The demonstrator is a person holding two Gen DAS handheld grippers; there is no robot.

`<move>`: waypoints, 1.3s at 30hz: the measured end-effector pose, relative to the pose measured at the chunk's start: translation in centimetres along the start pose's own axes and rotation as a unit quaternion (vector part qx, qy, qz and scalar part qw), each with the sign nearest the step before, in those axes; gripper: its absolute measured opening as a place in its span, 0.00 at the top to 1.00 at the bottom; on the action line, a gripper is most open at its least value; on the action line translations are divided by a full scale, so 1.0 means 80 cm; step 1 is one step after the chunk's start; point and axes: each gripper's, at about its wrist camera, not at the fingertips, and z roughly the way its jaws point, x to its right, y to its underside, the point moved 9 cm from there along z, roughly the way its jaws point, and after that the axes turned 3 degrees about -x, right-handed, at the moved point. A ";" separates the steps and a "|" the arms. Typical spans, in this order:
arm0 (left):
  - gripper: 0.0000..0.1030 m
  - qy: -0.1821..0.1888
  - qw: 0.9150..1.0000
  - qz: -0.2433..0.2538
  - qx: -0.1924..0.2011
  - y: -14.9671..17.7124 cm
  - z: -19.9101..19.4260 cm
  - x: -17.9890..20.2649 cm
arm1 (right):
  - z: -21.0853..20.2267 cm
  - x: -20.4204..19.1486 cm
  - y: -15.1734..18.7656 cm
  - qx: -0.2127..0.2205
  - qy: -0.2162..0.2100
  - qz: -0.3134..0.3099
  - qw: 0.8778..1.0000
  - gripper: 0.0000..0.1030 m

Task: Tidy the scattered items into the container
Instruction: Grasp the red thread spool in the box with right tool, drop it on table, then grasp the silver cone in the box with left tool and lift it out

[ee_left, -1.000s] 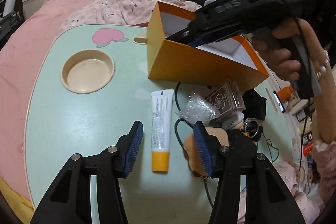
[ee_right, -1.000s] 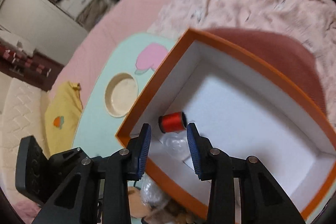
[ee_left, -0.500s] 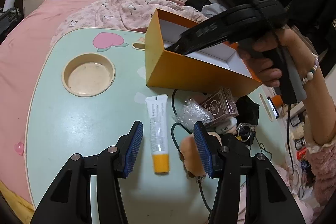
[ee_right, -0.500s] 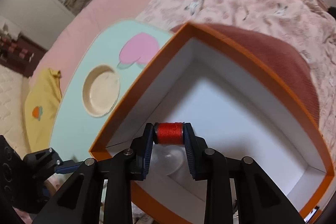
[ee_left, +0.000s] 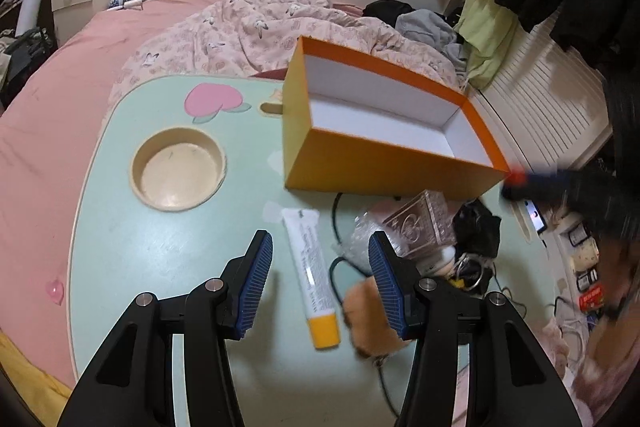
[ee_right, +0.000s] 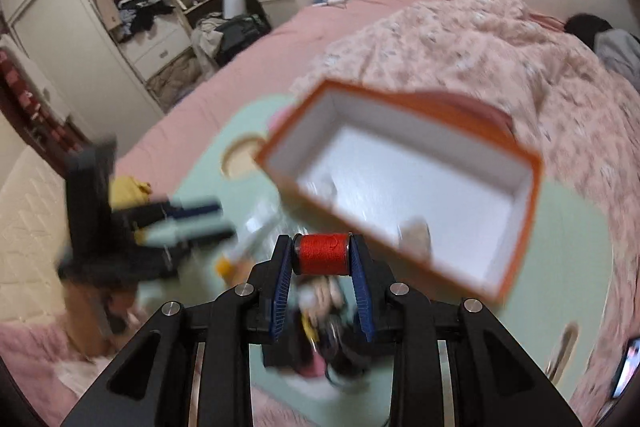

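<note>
The mint-green desk (ee_left: pixel 120 211) sits on the pink bed (ee_left: pixel 48 99) and carries my orange box (ee_left: pixel 384 163), open at the top. My left gripper (ee_left: pixel 320 283) hangs with jaws apart over the white tube (ee_left: pixel 310 267) lying on the desk before the box. My right gripper (ee_right: pixel 322 259) holds its jaws clamped on the red thread spool (ee_right: pixel 322 254), outside the box, beside its near wall.
</note>
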 end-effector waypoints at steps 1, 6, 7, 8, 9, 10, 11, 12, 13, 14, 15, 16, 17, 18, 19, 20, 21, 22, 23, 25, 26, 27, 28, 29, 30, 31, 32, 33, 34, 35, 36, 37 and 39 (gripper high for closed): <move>0.50 -0.009 1.000 0.007 0.000 -0.002 0.001 0.003 | 0.002 0.004 0.016 0.000 0.004 0.009 1.000 0.73; 0.50 -0.043 0.998 0.045 0.008 -0.011 -0.003 0.021 | 0.006 0.026 0.073 0.004 0.029 0.037 0.999 0.73; 0.50 -0.046 0.998 0.050 0.010 -0.013 -0.003 0.024 | 0.005 0.028 0.081 0.001 0.039 0.034 0.999 0.73; 0.50 -0.049 0.997 0.055 0.011 -0.014 -0.003 0.028 | 0.009 0.030 0.091 -0.005 0.048 0.031 0.998 0.73; 0.50 -0.051 0.997 0.060 0.011 -0.016 -0.003 0.031 | 0.012 0.031 0.098 -0.010 0.050 0.029 0.998 0.73; 0.50 -0.050 0.997 0.064 0.009 -0.017 -0.001 0.035 | 0.020 0.030 0.106 -0.018 0.045 0.029 0.998 0.73; 0.50 -0.047 0.997 0.068 0.007 -0.019 0.000 0.039 | 0.025 0.029 0.112 -0.021 0.043 0.030 0.998 0.73; 0.50 -0.041 0.997 0.072 0.003 -0.022 0.001 0.043 | 0.033 0.029 0.115 -0.023 0.042 0.031 0.998 0.73; 0.50 -0.031 0.996 0.079 -0.003 -0.027 0.001 0.050 | 0.039 0.030 0.118 -0.022 0.042 0.033 0.998 0.73; 0.50 -0.019 0.996 0.086 -0.009 -0.034 0.001 0.057 | 0.043 0.031 0.119 -0.021 0.041 0.036 0.998 0.73; 0.50 -0.005 0.995 0.094 -0.016 -0.042 0.001 0.066 | 0.048 0.031 0.119 -0.019 0.039 0.040 0.998 0.72; 0.48 0.009 0.994 0.107 -0.031 -0.050 0.004 0.075 | 0.053 0.032 0.118 -0.019 0.040 0.045 0.998 0.70; 0.44 0.016 0.991 0.124 -0.052 -0.058 0.008 0.084 | 0.055 0.031 0.116 -0.014 0.043 0.048 0.998 0.68; 0.44 0.015 0.988 0.139 -0.068 -0.068 0.014 0.091 | 0.056 0.032 0.113 -0.012 0.048 0.052 0.997 0.55; 0.44 0.008 0.985 0.151 -0.078 -0.079 0.019 0.098 | 0.055 0.034 0.111 -0.007 0.062 0.058 0.996 0.40; 0.44 -0.003 0.983 0.159 -0.089 -0.090 0.027 0.103 | 0.053 0.034 0.108 0.000 0.071 0.062 0.996 0.39; 0.44 -0.010 0.981 0.161 -0.103 -0.100 0.036 0.107 | 0.049 0.033 0.104 0.010 0.077 0.064 0.995 0.39; 0.44 -0.007 0.981 0.152 -0.121 -0.109 0.047 0.111 | 0.043 0.030 0.100 0.022 0.080 0.065 0.994 0.39; 0.44 0.002 0.981 0.137 -0.138 -0.114 0.057 0.115 | 0.039 0.028 0.097 0.029 0.084 0.065 0.994 0.38; 0.44 0.002 0.980 0.113 -0.164 -0.118 0.080 0.117 | 0.030 0.023 0.091 0.046 0.099 0.060 0.992 0.38; 0.44 -0.010 0.979 0.113 -0.168 -0.118 0.091 0.118 | 0.027 0.020 0.089 0.052 0.110 0.054 0.991 0.38; 0.44 -0.020 0.978 0.117 -0.169 -0.117 0.100 0.119 | 0.024 0.018 0.088 0.057 0.116 0.048 0.990 0.38; 0.44 -0.023 0.978 0.120 -0.171 -0.115 0.107 0.122 | 0.022 0.016 0.087 0.061 0.116 0.046 0.990 0.38; 0.44 -0.025 0.977 0.119 -0.175 -0.113 0.115 0.124 | 0.021 0.016 0.085 0.062 0.114 0.046 0.991 0.38; 0.44 -0.026 0.977 0.117 -0.178 -0.112 0.120 0.126 | 0.021 0.015 0.085 0.061 0.108 0.048 0.991 0.38; 0.44 -0.028 0.976 0.118 -0.179 -0.111 0.124 0.128 | 0.022 0.015 0.087 0.060 0.104 0.052 0.991 0.38; 0.44 -0.033 0.976 0.121 -0.179 -0.110 0.128 0.131 | 0.022 0.018 0.088 0.059 0.102 0.055 0.991 0.38; 0.44 -0.040 0.975 0.125 -0.178 -0.109 0.131 0.134 | 0.024 0.020 0.089 0.058 0.101 0.056 0.992 0.38; 0.44 -0.045 0.975 0.127 -0.178 -0.109 0.134 0.134 | 0.025 0.021 0.090 0.058 0.098 0.058 0.992 0.38; 0.44 -0.047 0.974 0.126 -0.181 -0.109 0.137 0.135 | 0.025 0.021 0.089 0.057 0.096 0.060 0.992 0.38; 0.44 -0.048 0.974 0.125 -0.184 -0.108 0.140 0.135 | 0.026 0.022 0.088 0.057 0.093 0.062 0.992 0.38; 0.44 -0.048 0.973 0.123 -0.189 -0.108 0.143 0.134 | 0.026 0.023 0.088 0.057 0.092 0.063 0.992 0.38; 0.44 -0.044 0.972 0.117 -0.198 -0.106 0.147 0.133 | 0.024 0.022 0.089 0.059 0.091 0.064 0.992 0.38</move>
